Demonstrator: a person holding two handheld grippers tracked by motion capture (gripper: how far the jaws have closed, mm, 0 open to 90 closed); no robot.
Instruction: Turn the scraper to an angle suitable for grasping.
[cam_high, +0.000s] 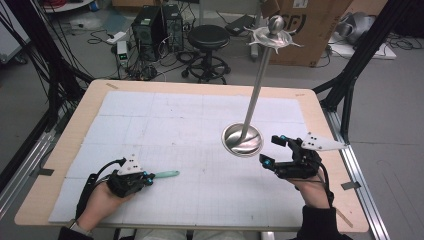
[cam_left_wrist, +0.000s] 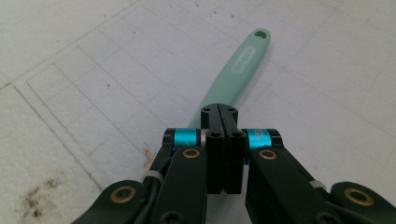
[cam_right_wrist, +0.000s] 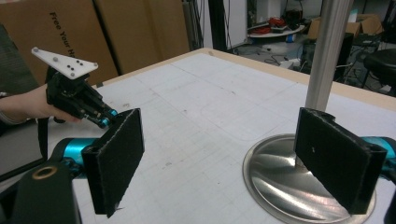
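My left gripper (cam_left_wrist: 224, 116) clenched on mint-green plastic handle (cam_left_wrist: 238, 72), grip seemingly shallow, may slip; right gripper (cam_right_wrist: 233, 163) released beside steel stand base (cam_right_wrist: 280, 186)

both hands low over the table, one gripper in each.
left gripper (cam_high: 148, 177) lies near the table's near-left, jaws pressed together, pointing toward the right; right gripper (cam_high: 273, 151) sits at the near-right, jaws spread wide and pointing left, its hand (cam_high: 311, 192) and dark sleeve behind it.
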